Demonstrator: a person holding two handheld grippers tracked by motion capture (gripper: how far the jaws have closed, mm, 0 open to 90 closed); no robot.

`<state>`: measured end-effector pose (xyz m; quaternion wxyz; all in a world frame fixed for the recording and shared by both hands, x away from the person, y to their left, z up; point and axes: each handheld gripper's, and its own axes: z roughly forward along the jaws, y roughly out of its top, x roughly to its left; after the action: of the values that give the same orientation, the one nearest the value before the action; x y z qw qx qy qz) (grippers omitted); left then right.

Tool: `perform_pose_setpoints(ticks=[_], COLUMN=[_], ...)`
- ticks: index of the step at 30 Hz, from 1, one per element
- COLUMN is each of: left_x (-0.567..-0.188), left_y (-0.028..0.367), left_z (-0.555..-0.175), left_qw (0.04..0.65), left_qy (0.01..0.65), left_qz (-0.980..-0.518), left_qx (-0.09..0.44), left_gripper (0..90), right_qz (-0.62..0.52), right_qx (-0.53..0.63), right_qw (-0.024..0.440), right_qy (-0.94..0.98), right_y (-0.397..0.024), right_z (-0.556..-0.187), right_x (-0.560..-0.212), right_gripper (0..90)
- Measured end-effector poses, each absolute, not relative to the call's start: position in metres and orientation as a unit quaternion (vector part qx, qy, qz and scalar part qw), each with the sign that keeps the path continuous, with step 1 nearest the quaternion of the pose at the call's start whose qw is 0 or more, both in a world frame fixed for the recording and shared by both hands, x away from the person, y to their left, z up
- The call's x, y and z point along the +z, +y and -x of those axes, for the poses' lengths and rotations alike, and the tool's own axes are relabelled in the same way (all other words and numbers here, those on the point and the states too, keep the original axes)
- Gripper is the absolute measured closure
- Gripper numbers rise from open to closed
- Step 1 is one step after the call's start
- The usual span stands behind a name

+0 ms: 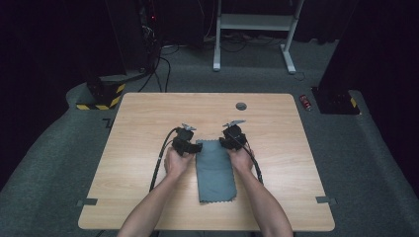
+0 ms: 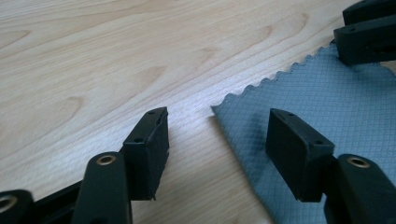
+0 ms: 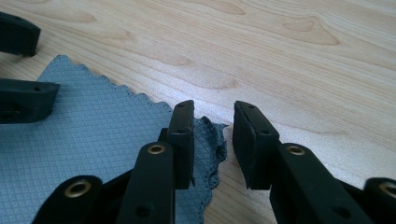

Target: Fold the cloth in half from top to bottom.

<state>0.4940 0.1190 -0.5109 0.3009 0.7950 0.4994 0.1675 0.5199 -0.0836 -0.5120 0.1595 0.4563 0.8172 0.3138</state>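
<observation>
A grey-blue cloth (image 1: pixel 215 170) with zigzag edges lies flat on the wooden table (image 1: pixel 148 113), its long side running toward the person. My left gripper (image 1: pixel 191 144) is at the cloth's far left corner, and my right gripper (image 1: pixel 226 141) is at its far right corner. In the left gripper view, my left gripper (image 2: pixel 217 114) stands open, its jaws on either side of the cloth (image 2: pixel 327 102) corner and clear of it. In the right gripper view, my right gripper (image 3: pixel 213 106) is open, with the crumpled corner of the cloth (image 3: pixel 93 135) loose beside its left jaw.
A small grey round cap (image 1: pixel 241 105) is set in the tabletop beyond the grippers. Off the table, a red can (image 1: pixel 306 102) lies on the carpet at the right, a white frame (image 1: pixel 254 22) stands behind, and a yellow-black striped base (image 1: pixel 101 96) sits at the left.
</observation>
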Motion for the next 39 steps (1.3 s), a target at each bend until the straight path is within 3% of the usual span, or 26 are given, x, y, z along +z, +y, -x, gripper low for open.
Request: perform_pose_setpoints(ticks=[12, 18, 20, 39], left_x=[-0.509, -0.507, -0.506, -0.501], left_y=[0.119, 0.118, 0.119, 0.126], left_z=[-0.496, -0.502, -0.504, -0.506], left_qw=[0.303, 0.304, 0.305, 0.338], left_qy=[0.495, 0.498, 0.506, 0.492], left_qz=[-0.796, -0.799, -0.797, -0.798], left_qx=[0.17, 0.144, 0.128, 0.088], left_gripper=[65.3, 77.2, 85.1, 89.6], right_qz=[-0.436, -0.432, -0.437, -0.443], right_qx=[0.31, 0.305, 0.304, 0.312], right_qw=[0.152, 0.151, 0.149, 0.145], right_qy=[0.831, 0.835, 0.833, 0.828], right_y=[-0.08, -0.077, -0.077, -0.086], right_z=[-0.52, -0.519, -0.519, -0.514], right_x=[-0.511, -0.51, -0.51, -0.495], right_gripper=[82.5, 87.6, 88.2, 89.2])
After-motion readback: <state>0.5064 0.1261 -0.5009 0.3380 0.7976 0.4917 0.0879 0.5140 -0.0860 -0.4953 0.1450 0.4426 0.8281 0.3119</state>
